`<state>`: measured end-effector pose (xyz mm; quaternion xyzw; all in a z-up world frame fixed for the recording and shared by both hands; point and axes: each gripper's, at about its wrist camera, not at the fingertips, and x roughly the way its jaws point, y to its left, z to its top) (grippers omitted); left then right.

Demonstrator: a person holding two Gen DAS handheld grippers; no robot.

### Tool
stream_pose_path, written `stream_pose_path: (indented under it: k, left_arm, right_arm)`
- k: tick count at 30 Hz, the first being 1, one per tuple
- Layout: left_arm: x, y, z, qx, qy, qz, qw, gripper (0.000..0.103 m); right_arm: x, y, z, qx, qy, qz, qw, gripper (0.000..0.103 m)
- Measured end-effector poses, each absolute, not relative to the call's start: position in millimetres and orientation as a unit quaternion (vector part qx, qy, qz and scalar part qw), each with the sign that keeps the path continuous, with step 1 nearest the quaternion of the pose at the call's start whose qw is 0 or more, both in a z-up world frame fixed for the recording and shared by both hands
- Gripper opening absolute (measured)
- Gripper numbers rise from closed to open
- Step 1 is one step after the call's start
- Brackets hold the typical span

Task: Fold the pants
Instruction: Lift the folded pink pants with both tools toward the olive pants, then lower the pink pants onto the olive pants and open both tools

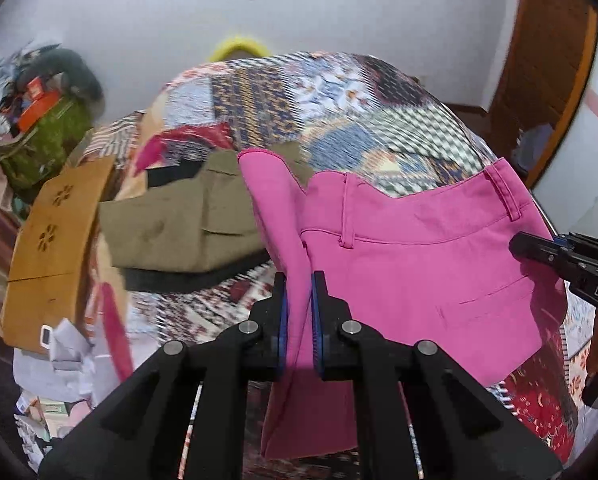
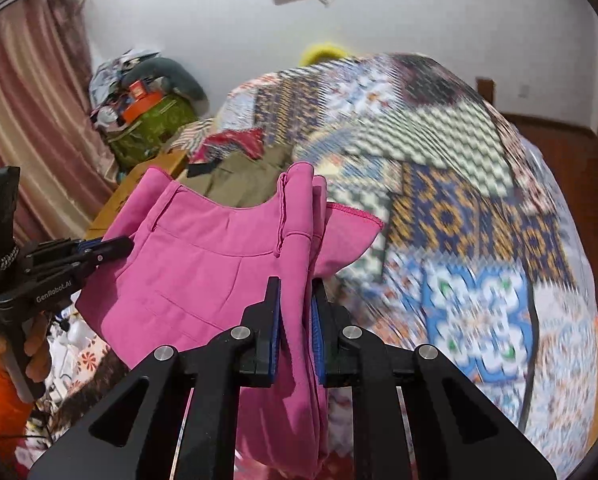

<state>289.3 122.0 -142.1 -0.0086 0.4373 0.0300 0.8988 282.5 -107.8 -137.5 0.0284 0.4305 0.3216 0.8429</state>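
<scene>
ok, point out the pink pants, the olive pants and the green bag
pink pants (image 1: 419, 272), left wrist view, seat panel below the waistband
olive pants (image 1: 171, 232), left wrist view, middle of the folded cloth
green bag (image 2: 155, 128), right wrist view, its front face

Olive garment (image 1: 187, 220) lies on the patchwork-covered bed (image 1: 339, 112).

Two tools, left tool (image 1: 298, 280) and right tool (image 2: 296, 284). One pair of pink pants (image 1: 419, 264). One olive garment (image 1: 179, 224). One patchwork-covered bed (image 1: 339, 112). One brown cardboard box (image 1: 55, 232). One green bag (image 1: 47, 140). One pink curtain (image 2: 27, 120).
</scene>
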Motion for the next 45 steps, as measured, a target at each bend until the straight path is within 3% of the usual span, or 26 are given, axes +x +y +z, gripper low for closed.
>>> stream_pose_path:
  k: [17,36,42,45]
  left_arm:
    - [345.8,239.4,-133.5,0.002,0.406,0.106,0.908,0.01]
    - [436.9,310.0,-251.7,0.005,0.47,0.15,0.87,0.011]
    - [437.5,316.7,-268.9,0.015,0.471,0.154,0.868,0.019]
    - [435.6,318.7,-269.4,0.023,0.471,0.158,0.867,0.029]
  right_arm:
    - [337.4,23.4,-126.8,-0.007,0.402,0.359,0.842,0.012]
    - [407.3,123.8,-188.7,-0.097,0.425,0.342,0.832,0.012]
    - [410.8,127.7,-215.0,-0.121,0.445,0.328,0.825,0.015]
    - [415.3,119.9,-220.8,-0.106,0.463,0.321,0.819,0.019]
